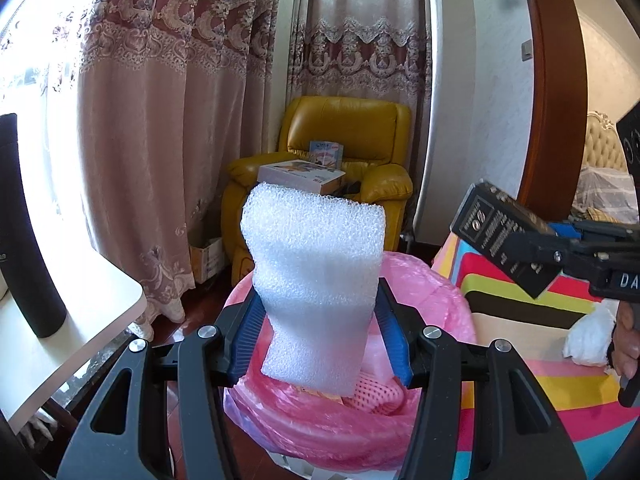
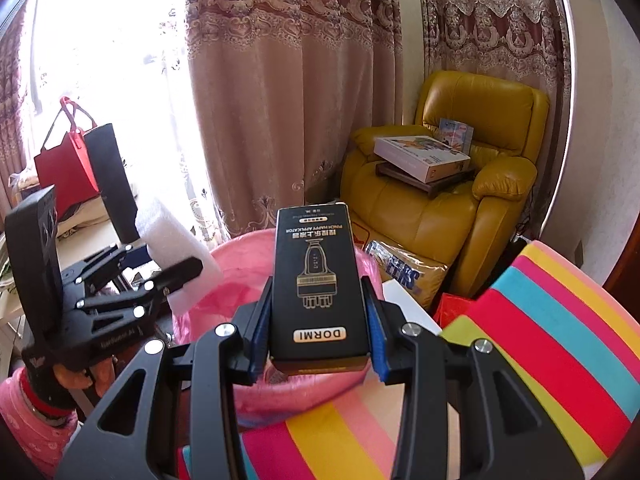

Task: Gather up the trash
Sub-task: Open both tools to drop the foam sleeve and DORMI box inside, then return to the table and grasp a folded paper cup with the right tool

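Note:
My left gripper [image 1: 320,320] is shut on a white foam block [image 1: 316,280], which stands upright over a bin lined with a pink bag [image 1: 432,280]. Pink trash lies inside the bin. My right gripper [image 2: 318,320] is shut on a black DORMI carton [image 2: 316,276] with gold print, held over the pink-lined bin [image 2: 240,256]. The right gripper with the black carton [image 1: 504,240] shows at the right of the left wrist view. At the left of the right wrist view, the left gripper [image 2: 160,276] holds the foam block [image 2: 176,240].
A yellow leather armchair [image 1: 352,136] with boxes [image 2: 420,156] on it stands behind the bin before lace curtains. A striped, many-coloured cloth [image 2: 560,340] lies to the right. A white table [image 1: 60,340] with a black cylinder [image 1: 24,240] is at the left. A red bag [image 2: 68,164] is by the window.

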Motion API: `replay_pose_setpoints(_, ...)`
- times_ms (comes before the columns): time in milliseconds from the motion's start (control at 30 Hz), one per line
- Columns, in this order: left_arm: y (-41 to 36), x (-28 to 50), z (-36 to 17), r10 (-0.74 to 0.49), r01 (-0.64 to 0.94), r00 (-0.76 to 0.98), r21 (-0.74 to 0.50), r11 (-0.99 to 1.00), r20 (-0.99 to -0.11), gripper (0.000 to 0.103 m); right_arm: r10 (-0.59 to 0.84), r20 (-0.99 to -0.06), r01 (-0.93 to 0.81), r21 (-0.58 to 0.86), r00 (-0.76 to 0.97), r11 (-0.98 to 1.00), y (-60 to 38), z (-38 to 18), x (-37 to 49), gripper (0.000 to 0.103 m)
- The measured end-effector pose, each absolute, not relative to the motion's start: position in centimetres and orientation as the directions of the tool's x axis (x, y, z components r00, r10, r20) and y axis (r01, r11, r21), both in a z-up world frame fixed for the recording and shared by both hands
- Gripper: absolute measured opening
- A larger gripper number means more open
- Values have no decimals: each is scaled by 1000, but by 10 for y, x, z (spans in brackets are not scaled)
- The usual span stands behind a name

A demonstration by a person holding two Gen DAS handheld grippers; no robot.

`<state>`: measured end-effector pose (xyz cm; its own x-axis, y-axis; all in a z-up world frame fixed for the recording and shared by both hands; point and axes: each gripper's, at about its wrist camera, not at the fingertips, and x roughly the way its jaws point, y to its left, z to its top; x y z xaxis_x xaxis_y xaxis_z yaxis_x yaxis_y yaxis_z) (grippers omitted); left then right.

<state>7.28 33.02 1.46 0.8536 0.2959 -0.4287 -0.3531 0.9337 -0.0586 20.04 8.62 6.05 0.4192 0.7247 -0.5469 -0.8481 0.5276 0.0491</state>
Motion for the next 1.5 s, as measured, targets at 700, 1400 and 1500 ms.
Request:
replay_pose_setpoints(700,293,44,4,343,-393,833,-28,919,-435,90,739,-478,-847,-21,475,531,2,78,162,75)
replay_pose_setpoints(1400,46,106,-29,-81,76,861,-29,997,-503,90,367,-460,-393,42,809,919,-323,29,130,83)
replay_pose_setpoints(1500,29,111,-40,-39,61,860,27,998,-509,90,303,-484,-307,73,821,949,-358,14,130,83)
